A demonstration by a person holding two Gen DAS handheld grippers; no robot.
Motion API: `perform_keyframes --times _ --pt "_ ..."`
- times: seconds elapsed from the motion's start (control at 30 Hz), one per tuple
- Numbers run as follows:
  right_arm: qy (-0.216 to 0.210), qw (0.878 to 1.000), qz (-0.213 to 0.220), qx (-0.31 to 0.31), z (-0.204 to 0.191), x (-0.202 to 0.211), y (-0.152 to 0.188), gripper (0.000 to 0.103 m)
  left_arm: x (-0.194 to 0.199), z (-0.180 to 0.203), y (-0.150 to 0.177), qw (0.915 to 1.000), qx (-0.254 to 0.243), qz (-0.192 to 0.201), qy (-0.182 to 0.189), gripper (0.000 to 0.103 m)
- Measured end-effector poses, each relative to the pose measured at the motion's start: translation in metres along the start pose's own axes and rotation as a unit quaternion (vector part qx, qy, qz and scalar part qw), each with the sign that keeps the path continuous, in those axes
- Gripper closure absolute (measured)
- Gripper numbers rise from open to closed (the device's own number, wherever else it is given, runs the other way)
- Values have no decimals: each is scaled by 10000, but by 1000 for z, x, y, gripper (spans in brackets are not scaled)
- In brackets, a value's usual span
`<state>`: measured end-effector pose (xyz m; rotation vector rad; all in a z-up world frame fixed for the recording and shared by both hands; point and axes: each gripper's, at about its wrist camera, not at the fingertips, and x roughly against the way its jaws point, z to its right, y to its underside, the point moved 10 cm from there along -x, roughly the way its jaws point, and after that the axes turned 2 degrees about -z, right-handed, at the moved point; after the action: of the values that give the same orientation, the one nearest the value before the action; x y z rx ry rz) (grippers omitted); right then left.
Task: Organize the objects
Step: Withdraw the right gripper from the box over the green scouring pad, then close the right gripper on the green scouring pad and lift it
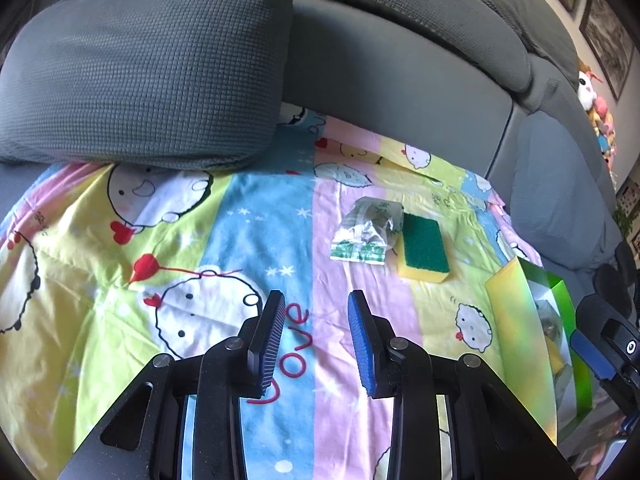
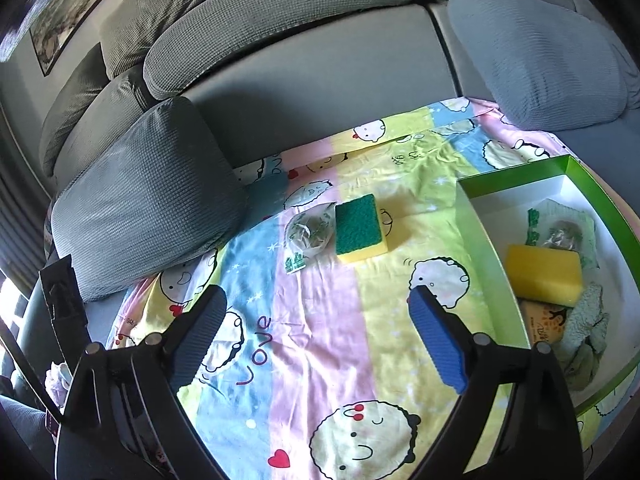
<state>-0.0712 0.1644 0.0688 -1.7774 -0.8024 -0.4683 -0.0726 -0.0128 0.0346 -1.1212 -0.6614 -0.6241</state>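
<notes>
Grey cushion [image 1: 140, 72] on grey sofa [image 2: 320, 72]; framed picture [image 2: 68, 20] on wall.

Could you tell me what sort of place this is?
Probably a home living room: a grey sofa with a loose cushion, framed pictures on the wall, and a cartoon-print sheet spread over the seat.

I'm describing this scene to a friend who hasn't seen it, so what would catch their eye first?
The bright cartoon-print sheet spread over the grey sofa dominates. On it, a green-topped yellow sponge lies beside a clear plastic packet, and a green box at the right holds another yellow sponge. The right gripper hangs open over the sheet.
</notes>
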Motion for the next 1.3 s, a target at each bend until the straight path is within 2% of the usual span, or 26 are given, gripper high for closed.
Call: perform_keyframes --times 0.03,0.1,0.17,0.2,0.5,0.67,0.73,0.93,1.03,1.17,1.2,1.3 --pt "30 10000 -5 13 0 -2 0 10 -1 -1 0 10000 11 -21 -17 69" --pt "89 10000 -8 26 -1 -4 0 9 -2 -3 0 10000 34 -28 -44 56" --pt "140 9999 -32 20 0 -7 -1 9 -1 -4 -1 10000 61 18 -23 36" --pt "164 9999 -46 9 0 -10 -1 9 -1 -5 -1 10000 75 45 2 35" --pt "449 9983 -310 187 -8 -54 -25 8 -14 -34 -3 9982 593 -129 -35 34" --pt "343 9972 -413 529 -20 -90 -47 8 -18 -54 -3 9965 744 -194 -320 34" --pt "538 9962 -435 527 -14 -107 -56 8 -19 -60 -4 9956 831 -191 -380 34" --pt "744 9941 -554 567 -6 -161 -72 8 -21 -65 -4 9938 1061 -256 -215 34" --pt "1013 9908 -732 511 13 -185 -76 9 -23 -65 -6 9927 1167 -220 -234 34" --pt "1296 9870 -821 478 36 -203 -73 10 -33 -58 -4 9911 1274 -396 -29 34" --pt "1326 9868 -809 467 40 -205 -73 10 -36 -58 -3 9900 1329 -466 -34 34" --pt "1026 9902 -920 238 43 -213 -68 10 -40 -57 0 9898 1317 -532 -83 34"
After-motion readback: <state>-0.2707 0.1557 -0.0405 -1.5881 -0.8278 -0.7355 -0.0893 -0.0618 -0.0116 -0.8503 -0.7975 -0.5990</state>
